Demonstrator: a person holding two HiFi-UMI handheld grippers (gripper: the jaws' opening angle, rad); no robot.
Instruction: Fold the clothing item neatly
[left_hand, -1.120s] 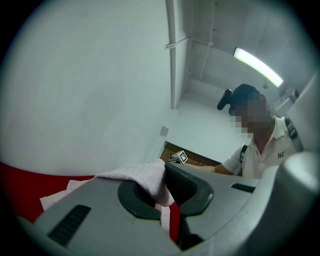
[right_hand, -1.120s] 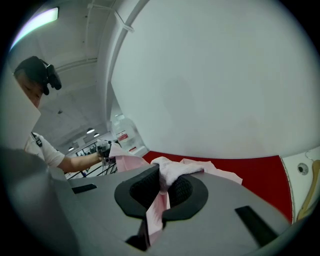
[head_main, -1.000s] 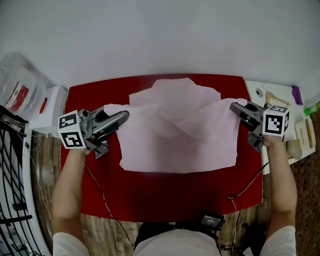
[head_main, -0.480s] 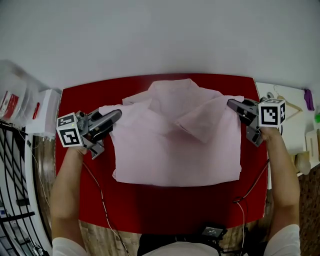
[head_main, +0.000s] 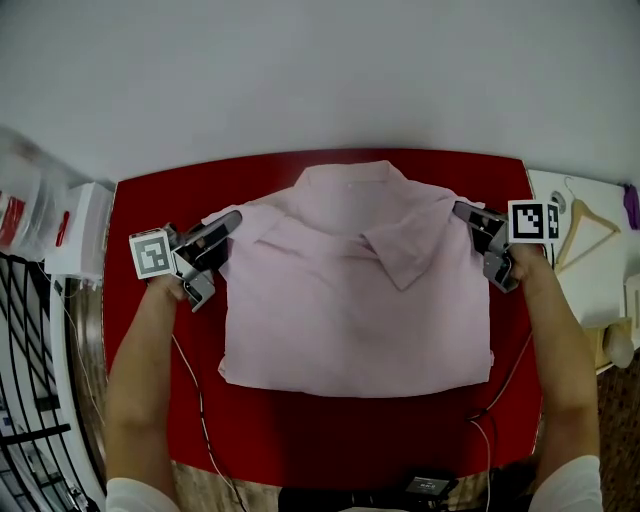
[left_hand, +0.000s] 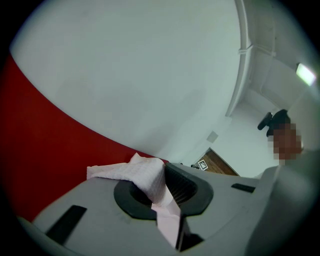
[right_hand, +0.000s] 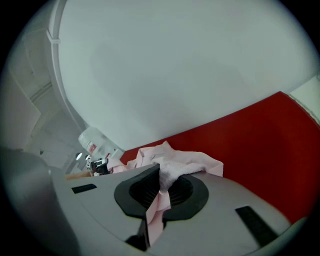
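Note:
A pale pink collared shirt (head_main: 350, 290) lies spread on the red table (head_main: 330, 440), collar toward the far edge and one sleeve folded across its chest. My left gripper (head_main: 234, 218) is shut on the shirt's left shoulder edge; pink cloth (left_hand: 150, 177) shows pinched between its dark pads. My right gripper (head_main: 460, 210) is shut on the right shoulder edge, with cloth (right_hand: 167, 177) bunched between its pads. Both grippers sit low at the shirt's upper corners and hold it stretched flat.
A white side table (head_main: 590, 260) with a wooden hanger (head_main: 585, 225) stands right of the red table. White boxes and a plastic container (head_main: 55, 225) sit at the left beside a black wire rack (head_main: 30, 400). A cable (head_main: 195, 400) trails across the front.
Both grippers have come down and toward me with the shirt's shoulders. The shirt, lifted and rumpled a second ago, now lies flatter and wider on the table.

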